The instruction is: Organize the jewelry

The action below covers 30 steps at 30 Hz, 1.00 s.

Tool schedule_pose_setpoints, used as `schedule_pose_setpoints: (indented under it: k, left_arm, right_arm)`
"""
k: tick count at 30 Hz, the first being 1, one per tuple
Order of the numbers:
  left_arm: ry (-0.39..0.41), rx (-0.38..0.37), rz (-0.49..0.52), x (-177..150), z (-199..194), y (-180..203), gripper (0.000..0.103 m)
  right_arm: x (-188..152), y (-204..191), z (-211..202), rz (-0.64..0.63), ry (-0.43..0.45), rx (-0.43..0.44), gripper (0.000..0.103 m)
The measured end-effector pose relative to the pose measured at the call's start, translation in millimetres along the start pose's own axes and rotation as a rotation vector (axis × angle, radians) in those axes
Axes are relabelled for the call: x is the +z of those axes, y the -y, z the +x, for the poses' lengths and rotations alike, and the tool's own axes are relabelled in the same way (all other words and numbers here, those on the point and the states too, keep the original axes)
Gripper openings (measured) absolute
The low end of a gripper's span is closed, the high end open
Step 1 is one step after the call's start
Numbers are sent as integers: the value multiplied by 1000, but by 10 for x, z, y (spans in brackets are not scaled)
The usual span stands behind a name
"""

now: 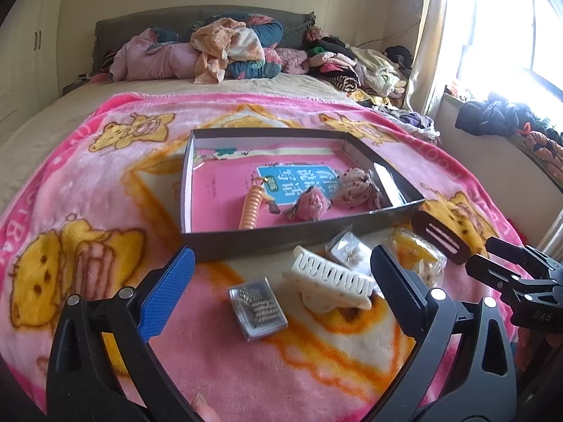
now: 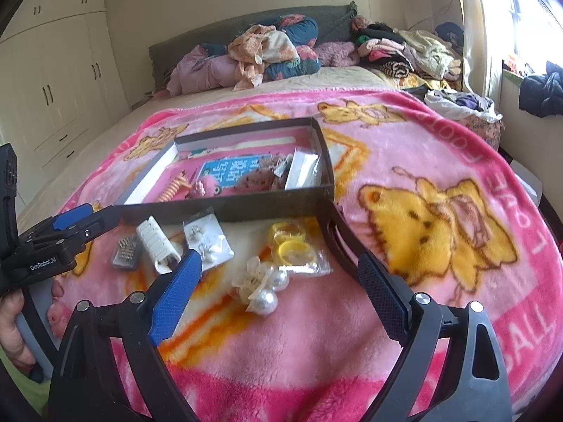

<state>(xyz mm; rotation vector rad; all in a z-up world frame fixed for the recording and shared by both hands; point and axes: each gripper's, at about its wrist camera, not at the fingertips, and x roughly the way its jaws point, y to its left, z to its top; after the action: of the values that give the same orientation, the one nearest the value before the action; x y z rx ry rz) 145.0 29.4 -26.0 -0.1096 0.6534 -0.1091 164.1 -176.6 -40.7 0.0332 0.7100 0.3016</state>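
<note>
Nearest the right wrist camera, the right gripper (image 2: 279, 285) hovers low over the pink cartoon-bear fleece blanket (image 2: 440, 183), its fingers spread wide and empty. Just ahead of it lies a cluster of white pearl-bead hair ornaments (image 2: 262, 286); this piece probably handles light, hard and slippery, so a grip across the flatter bow part rather than the round pearls seems safer. Beyond it sits a clear plastic bag of yellow rings (image 2: 293, 249), likely limp and crinkly. A dark brown slotted hair clip (image 2: 339, 239) lies touching the right finger's tip.

The left gripper (image 1: 281, 281) is likewise held low and level, fingers wide and empty. Between them lie a small clear plastic case of silver beads (image 1: 257, 307), stiff and easily pinched across its short sides, and a cream plastic claw clip (image 1: 329, 283), rigid but springy, best taken by its body rather than its teeth. A small clear packet of white earrings (image 1: 350, 249) lies just behind the clip.

Farther off stands the shallow dark cardboard box (image 1: 281, 237) with a pink book inside; it holds an orange coiled hair tie (image 1: 250, 207), a pink fluffy ornament (image 1: 309, 205) and a speckled fabric scrunchie (image 1: 359, 186).
</note>
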Motion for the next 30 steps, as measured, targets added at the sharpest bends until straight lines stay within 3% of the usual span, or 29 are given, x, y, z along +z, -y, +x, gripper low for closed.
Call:
schedule_pose_setpoints:
  k: [17, 25, 28, 30]
  left_arm:
    - [-87, 10, 17, -332, 173, -86, 91]
    - [-116, -10, 14, -417, 268, -108, 91]
    - [-127, -22, 11, -440, 300, -108, 91]
    - [-129, -26, 9, -441, 312, -111, 91]
  right_arm:
    - [-130, -13, 515, 10, -141, 4, 87]
    - [-113, -43, 739, -3, -177, 5, 69]
    - [-80, -40, 786, 2, -171, 7, 59]
    - [-63, -43, 799, 3, -165, 24, 45]
